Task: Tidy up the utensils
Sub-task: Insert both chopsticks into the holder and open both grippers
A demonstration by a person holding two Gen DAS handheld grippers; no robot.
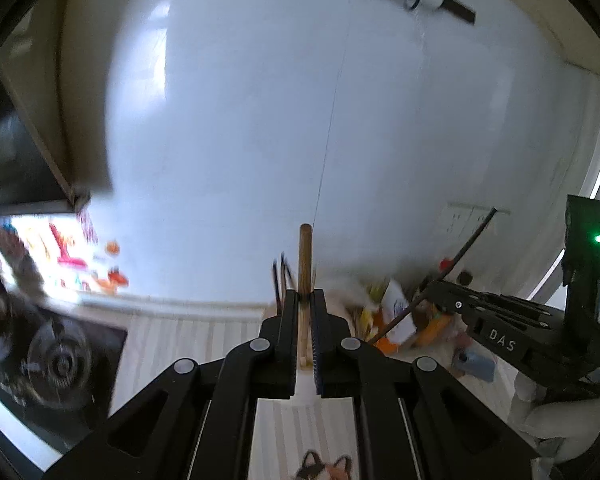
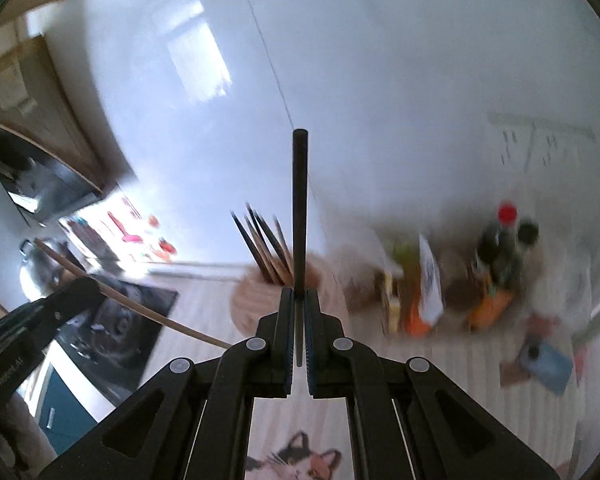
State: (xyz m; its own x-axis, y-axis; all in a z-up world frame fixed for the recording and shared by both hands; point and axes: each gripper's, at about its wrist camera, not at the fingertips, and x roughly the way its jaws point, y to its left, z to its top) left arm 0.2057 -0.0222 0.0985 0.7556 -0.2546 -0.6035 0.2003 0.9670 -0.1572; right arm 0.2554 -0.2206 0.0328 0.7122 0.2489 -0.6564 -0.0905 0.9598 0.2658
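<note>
Wooden chopstick tan; black chopstick; wall white.

**Two chopsticks up, the rest in the pot**

A light wooden chopstick sticks up straight, pinched near its lower end. A black chopstick stands up the same way, long and thin. Behind it, a bunch of brown and dark chopsticks leans in a round wooden holder on the counter.

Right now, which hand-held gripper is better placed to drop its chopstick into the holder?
Right, probably. The right hand-held gripper holds its black chopstick just in front of the round holder; the left hand-held gripper view shows little of it.
</note>
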